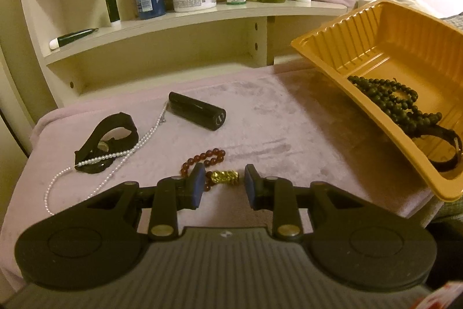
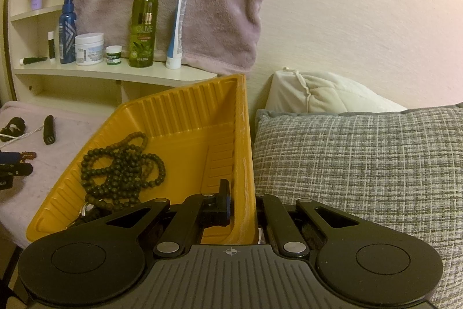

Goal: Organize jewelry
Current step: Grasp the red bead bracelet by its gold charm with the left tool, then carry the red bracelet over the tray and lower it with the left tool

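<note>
A red-brown bead bracelet (image 1: 207, 158) with a gold charm (image 1: 224, 177) lies on the pink cloth. My left gripper (image 1: 222, 187) hovers just over it, open, the charm showing in the gap between its blue pads without contact. Further left, a pearl necklace (image 1: 115, 155) drapes over a black watch (image 1: 107, 135). My right gripper (image 2: 243, 207) is shut on the side wall of the yellow tray (image 2: 185, 118), holding it tilted. The tray (image 1: 376, 54) holds a dark green bead necklace (image 1: 396, 100) and a black strap (image 1: 445, 146).
A black cylinder (image 1: 196, 110) lies on the cloth behind the bracelet. A shelf (image 1: 202, 16) at the back carries bottles, jars and tubes. A grey pillow (image 2: 361, 170) and a white pillow (image 2: 318, 94) lie to the tray's right.
</note>
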A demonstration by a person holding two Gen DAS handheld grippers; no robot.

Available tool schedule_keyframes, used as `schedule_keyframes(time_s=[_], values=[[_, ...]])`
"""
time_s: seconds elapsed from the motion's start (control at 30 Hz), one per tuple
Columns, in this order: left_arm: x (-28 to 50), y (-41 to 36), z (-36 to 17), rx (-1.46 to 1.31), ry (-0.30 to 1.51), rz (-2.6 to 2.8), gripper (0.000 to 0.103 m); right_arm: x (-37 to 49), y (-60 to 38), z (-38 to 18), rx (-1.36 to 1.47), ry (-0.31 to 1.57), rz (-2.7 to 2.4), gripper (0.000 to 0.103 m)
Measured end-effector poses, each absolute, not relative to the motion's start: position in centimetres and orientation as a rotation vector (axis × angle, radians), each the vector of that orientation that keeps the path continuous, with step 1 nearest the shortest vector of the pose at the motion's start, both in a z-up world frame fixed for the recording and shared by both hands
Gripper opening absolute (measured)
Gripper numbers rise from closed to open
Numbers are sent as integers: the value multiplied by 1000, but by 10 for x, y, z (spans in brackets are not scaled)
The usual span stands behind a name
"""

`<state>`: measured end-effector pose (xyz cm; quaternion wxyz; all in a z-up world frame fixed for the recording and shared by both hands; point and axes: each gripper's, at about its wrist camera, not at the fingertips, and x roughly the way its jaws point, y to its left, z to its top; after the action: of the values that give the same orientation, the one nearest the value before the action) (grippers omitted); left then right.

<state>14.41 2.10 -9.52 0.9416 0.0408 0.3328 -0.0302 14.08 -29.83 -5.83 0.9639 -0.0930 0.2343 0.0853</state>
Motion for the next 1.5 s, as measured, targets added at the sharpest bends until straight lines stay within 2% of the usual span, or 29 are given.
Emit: schedule_keyframes(time_s=[0.13, 0.47, 1.0, 1.5], values=[[143, 21, -95, 89, 678, -67, 16, 142, -299, -59, -187, 475, 172, 3], [135, 25, -84, 85, 645, -66, 16, 143, -299, -60, -187, 475, 173, 3], [131, 26, -23, 93, 525, -114, 16, 142, -299, -59, -189, 472, 174, 3], [131, -10, -3, 56, 501, -290, 16, 142, -298, -58, -189, 472, 174, 3]])
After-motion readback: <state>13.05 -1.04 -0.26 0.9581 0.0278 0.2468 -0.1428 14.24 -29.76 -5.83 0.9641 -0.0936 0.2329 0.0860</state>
